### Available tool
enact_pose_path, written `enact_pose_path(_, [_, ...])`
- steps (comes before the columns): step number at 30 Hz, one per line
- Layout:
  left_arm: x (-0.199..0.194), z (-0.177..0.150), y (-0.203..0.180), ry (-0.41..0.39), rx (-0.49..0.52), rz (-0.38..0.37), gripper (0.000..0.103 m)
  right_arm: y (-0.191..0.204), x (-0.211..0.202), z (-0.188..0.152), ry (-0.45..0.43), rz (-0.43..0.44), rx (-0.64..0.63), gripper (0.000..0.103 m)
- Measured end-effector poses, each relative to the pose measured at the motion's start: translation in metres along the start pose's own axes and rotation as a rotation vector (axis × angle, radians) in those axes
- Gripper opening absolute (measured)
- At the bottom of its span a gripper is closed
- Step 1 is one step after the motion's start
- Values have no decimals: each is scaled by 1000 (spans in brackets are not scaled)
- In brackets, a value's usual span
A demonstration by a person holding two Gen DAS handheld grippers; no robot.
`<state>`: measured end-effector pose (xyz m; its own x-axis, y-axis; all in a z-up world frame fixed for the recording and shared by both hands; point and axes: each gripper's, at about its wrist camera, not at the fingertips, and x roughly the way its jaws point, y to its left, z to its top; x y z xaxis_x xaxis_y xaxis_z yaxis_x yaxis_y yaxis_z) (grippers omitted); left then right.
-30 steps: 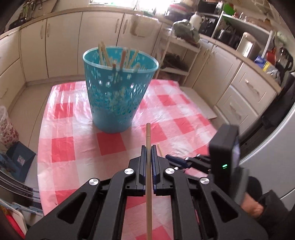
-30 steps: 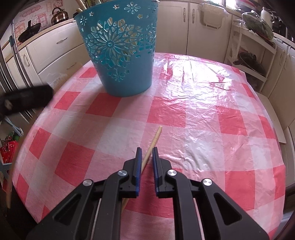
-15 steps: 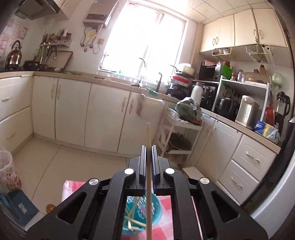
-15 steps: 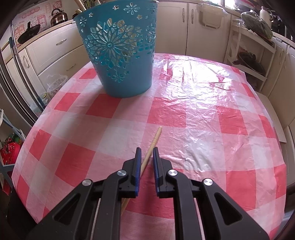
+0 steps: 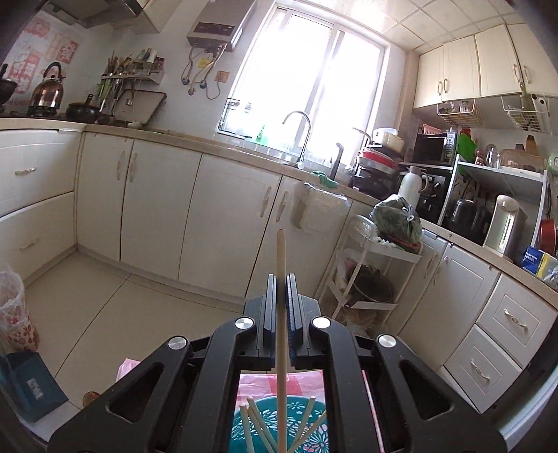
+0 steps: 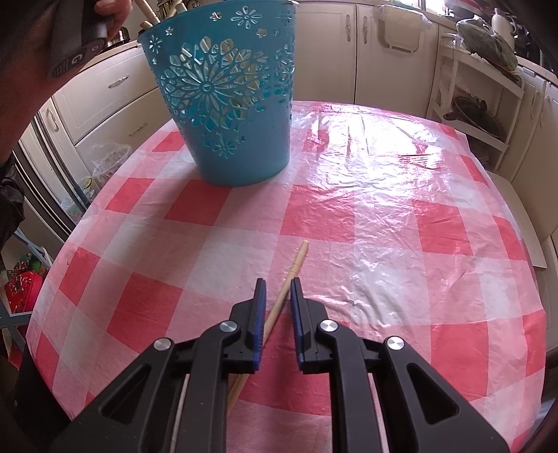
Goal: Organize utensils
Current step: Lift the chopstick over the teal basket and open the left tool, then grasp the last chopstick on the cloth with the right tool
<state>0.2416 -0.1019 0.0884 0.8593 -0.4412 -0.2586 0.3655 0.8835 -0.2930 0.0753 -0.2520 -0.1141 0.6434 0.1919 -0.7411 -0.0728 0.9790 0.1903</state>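
Left gripper (image 5: 281, 278): pads pinched tight on a wooden chopstick (image 5: 281, 258); the stick runs straight up the centre of the left wrist view, its tip poking out past the fingertips and its lower end dropping to the bottom edge
Teal basket (image 5: 279, 425): just peeking in at the bottom centre of the left wrist view, framed between the gripper's arms; several more chopsticks (image 5: 256, 423) lean inside it; in the right wrist view it stands upright in the upper left of the frame, on the far part of the table
Right gripper (image 6: 278, 282): jaws a little apart, not pressing on anything; it holds nothing
Loose chopstick (image 6: 296, 266): lying flat on the checked tablecloth (image 6: 383, 226), slanting from lower left to upper right in the lower centre of the right wrist view; it passes between the right gripper's fingers with a gap showing to the right one; whether it grazes the left one I cannot tell
Person's hand (image 6: 115, 14): upper left corner of the right wrist view, just beside the basket rim; wrapped round a dark handle (image 6: 75, 52)
Backdrop: cream kitchen cabinets (image 5: 157, 205); bright window (image 5: 307, 73) top centre of the left wrist view; tap (image 5: 300, 136) below it
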Motion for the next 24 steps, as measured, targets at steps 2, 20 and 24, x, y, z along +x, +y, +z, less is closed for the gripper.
enact_pose_path(2, [2,-7,0,15,21,9,5,0,0,0,0,3,0,16])
enact_pose_path(20, [-105,-87,27,69,117,271,88,-5,1,2,4,69,40,28])
enact_pose_path(24, [-125,-124,51,141,33,297,90,6,1,0,0,-28,-9,14])
